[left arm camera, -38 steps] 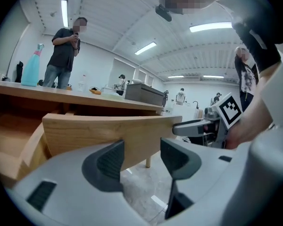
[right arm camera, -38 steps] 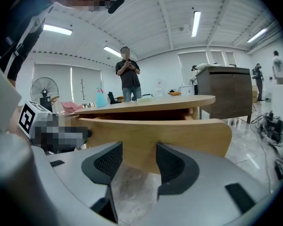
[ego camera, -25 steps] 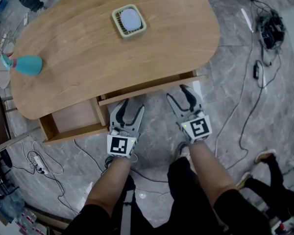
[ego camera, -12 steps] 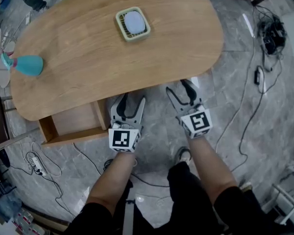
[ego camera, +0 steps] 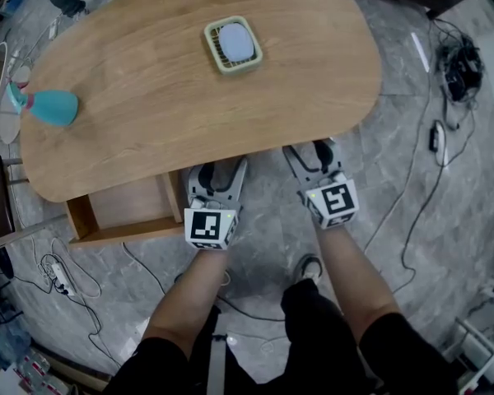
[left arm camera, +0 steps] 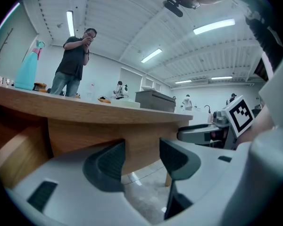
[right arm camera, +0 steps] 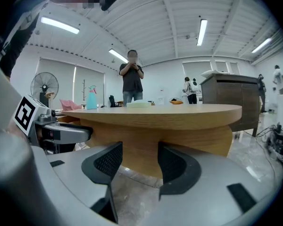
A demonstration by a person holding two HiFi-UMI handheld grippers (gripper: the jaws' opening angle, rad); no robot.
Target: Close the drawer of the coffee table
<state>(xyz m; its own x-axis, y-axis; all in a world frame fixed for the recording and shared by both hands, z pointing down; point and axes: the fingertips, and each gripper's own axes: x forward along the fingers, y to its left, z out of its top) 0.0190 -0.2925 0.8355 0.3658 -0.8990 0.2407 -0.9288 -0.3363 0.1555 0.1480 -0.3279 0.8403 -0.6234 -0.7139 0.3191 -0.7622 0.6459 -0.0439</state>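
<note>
The oval wooden coffee table (ego camera: pixel 148 97) fills the top of the head view. The drawer in front of me is pushed in under the top; only its wooden front (left arm camera: pixel 137 142) (right arm camera: pixel 188 147) shows, close ahead of the jaws. My left gripper (ego camera: pixel 217 169) (left arm camera: pixel 141 154) is open, with its tips at the table's edge and nothing between them. My right gripper (ego camera: pixel 308 150) (right arm camera: pixel 139 161) is also open and empty, with its tips under the table's rim. A second drawer (ego camera: pixel 123 208) stands pulled out at the left.
A pale green square fan (ego camera: pixel 232 44) and a teal bottle (ego camera: pixel 51 107) sit on the top. Cables (ego camera: pixel 432 138) and a power strip (ego camera: pixel 58 274) lie on the grey floor. A person (right arm camera: pixel 132 79) stands beyond the table.
The drawer ahead of me has slid in under the table top while both grippers moved forward with it. The left drawer has not moved.
</note>
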